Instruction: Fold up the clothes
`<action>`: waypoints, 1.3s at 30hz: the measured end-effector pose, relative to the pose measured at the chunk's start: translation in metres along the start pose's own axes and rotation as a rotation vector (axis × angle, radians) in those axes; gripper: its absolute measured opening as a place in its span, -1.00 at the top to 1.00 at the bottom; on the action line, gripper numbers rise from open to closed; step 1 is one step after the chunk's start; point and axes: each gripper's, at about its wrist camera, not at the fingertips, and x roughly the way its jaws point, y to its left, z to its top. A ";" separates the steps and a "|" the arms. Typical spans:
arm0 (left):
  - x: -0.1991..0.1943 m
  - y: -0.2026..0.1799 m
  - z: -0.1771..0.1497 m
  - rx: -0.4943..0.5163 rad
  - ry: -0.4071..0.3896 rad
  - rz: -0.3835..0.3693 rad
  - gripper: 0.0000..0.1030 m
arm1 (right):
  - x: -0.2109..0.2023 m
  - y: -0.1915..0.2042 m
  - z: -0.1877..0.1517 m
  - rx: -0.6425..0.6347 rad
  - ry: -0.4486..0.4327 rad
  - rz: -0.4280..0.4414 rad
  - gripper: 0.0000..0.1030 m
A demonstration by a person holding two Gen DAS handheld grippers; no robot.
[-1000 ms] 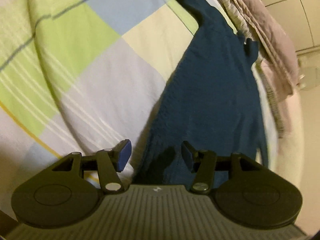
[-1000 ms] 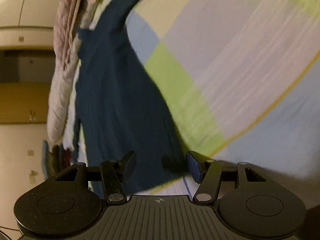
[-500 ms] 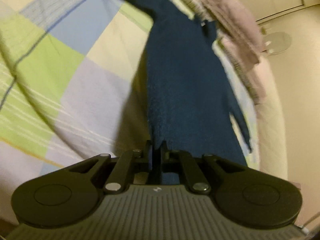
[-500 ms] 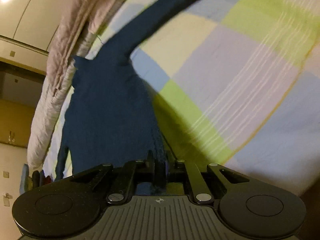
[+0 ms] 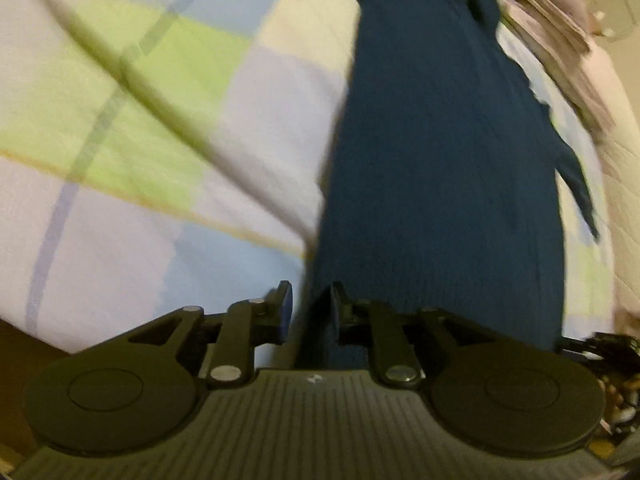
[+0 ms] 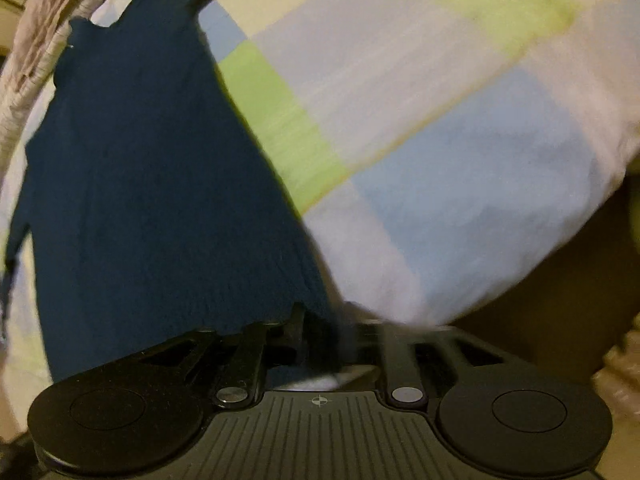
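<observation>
The dark navy knitted garment is lying stretched along the bed's pastel checked sheet. Only the left view is showing the other claw's black tip at 4 o'clock; only the right is showing brown floor. The left claw, just opening, is gaping narrowly, hem between but unpressed. The right claw is opening wider, blurred, hem between.

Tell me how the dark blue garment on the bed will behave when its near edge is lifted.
The dark blue garment is probably floppy: it follows the checked bedcover, so it should sag. Its ribbed knit looks light and likely not slippery. Its thin sleeve may trail.
</observation>
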 end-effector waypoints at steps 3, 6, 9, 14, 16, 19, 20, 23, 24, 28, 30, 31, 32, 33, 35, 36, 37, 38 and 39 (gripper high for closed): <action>-0.010 -0.015 0.030 0.005 -0.076 0.029 0.72 | -0.020 0.025 0.026 -0.093 -0.166 -0.121 0.01; -0.001 -0.042 0.069 0.045 -0.140 -0.003 0.72 | -0.025 0.057 0.062 -0.187 -0.302 -0.074 0.01; 0.034 -0.080 0.097 0.100 -0.156 -0.046 0.72 | -0.009 0.078 0.103 -0.179 -0.351 0.070 0.01; 0.072 -0.111 0.128 0.059 -0.167 -0.124 0.71 | 0.018 0.016 0.182 0.215 -0.440 0.267 0.01; 0.083 -0.118 0.140 0.031 -0.172 -0.123 0.70 | 0.022 -0.026 0.209 0.363 -0.503 0.282 0.01; 0.095 -0.116 0.155 -0.030 -0.174 -0.115 0.69 | 0.023 -0.085 0.243 0.515 -0.609 0.293 0.01; 0.099 -0.116 0.160 -0.050 -0.174 -0.113 0.69 | 0.024 -0.102 0.254 0.560 -0.645 0.304 0.01; 0.110 -0.114 0.173 -0.103 -0.173 -0.104 0.68 | 0.029 -0.136 0.280 0.705 -0.724 0.336 0.01; 0.113 -0.114 0.176 -0.107 -0.169 -0.095 0.68 | 0.033 -0.144 0.288 0.744 -0.738 0.351 0.01; 0.121 -0.118 0.181 -0.072 -0.146 -0.048 0.68 | 0.046 -0.159 0.313 0.780 -0.709 0.343 0.84; 0.120 -0.118 0.182 -0.063 -0.141 -0.042 0.69 | 0.039 -0.153 0.318 0.683 -0.710 0.265 0.85; 0.120 -0.117 0.183 -0.060 -0.139 -0.038 0.69 | 0.030 -0.150 0.316 0.651 -0.745 0.239 0.86; 0.119 -0.116 0.183 -0.064 -0.141 -0.035 0.69 | 0.022 -0.148 0.313 0.628 -0.779 0.212 0.86; 0.117 -0.115 0.183 -0.067 -0.144 -0.031 0.69 | 0.016 -0.151 0.307 0.662 -0.808 0.174 0.86; 0.117 -0.112 0.182 -0.077 -0.144 -0.026 0.69 | 0.007 -0.158 0.295 0.722 -0.855 0.097 0.86; 0.118 -0.110 0.182 -0.082 -0.143 -0.024 0.69 | 0.012 -0.163 0.296 0.712 -0.811 0.062 0.85; 0.119 -0.109 0.182 -0.087 -0.142 -0.027 0.69 | 0.018 -0.167 0.297 0.701 -0.764 0.030 0.85; 0.118 -0.106 0.182 -0.091 -0.145 -0.031 0.68 | 0.024 -0.167 0.298 0.682 -0.712 0.014 0.85; 0.117 -0.103 0.182 -0.095 -0.148 -0.036 0.68 | 0.027 -0.165 0.300 0.678 -0.716 0.003 0.85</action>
